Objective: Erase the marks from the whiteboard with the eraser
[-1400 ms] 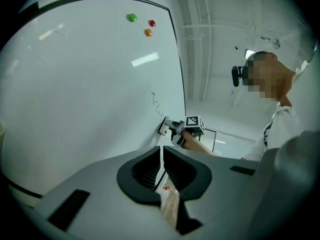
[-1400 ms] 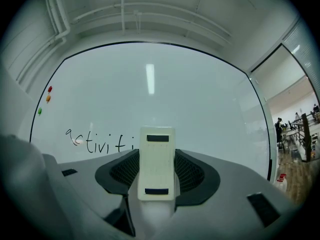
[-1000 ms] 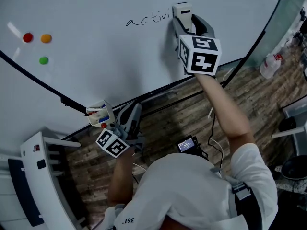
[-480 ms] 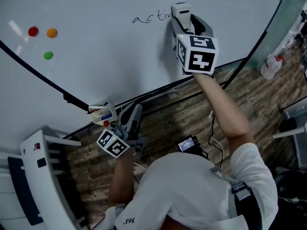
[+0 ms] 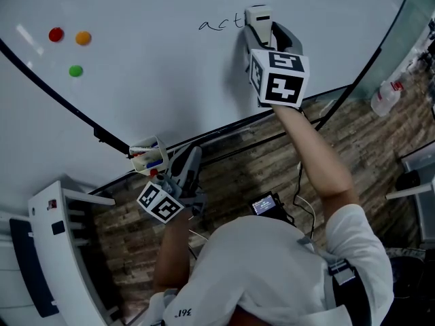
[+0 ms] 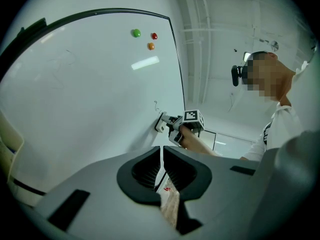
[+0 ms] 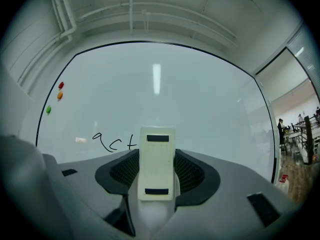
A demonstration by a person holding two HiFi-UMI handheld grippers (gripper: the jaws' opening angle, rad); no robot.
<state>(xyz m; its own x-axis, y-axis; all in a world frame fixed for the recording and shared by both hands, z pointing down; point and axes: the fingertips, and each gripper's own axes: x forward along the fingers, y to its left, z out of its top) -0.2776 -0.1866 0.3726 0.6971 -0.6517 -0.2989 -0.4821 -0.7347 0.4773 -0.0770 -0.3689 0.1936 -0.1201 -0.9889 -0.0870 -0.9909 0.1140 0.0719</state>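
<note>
Eraser [image 7: 157, 163], upright & clamped in right gripper [image 7: 157, 180], presses on whiteboard [image 7: 200, 109] w/ marks "act" [image 7: 114, 142] just left of eraser, so wipe prob goes leftward; left gripper [image 6: 162, 160], jaws closed & empty, well below eraser

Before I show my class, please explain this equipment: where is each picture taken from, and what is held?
A person, not a robot, holds a hand-held gripper in each hand. One picture looks down from a head camera; the other two look along each hand-held gripper's jaws. The right hand-held gripper is shut on a white eraser held against the whiteboard, beside the handwritten letters "act". The left hand-held gripper hangs low, jaws together, holding nothing. Three coloured magnets sit on the board.
</note>
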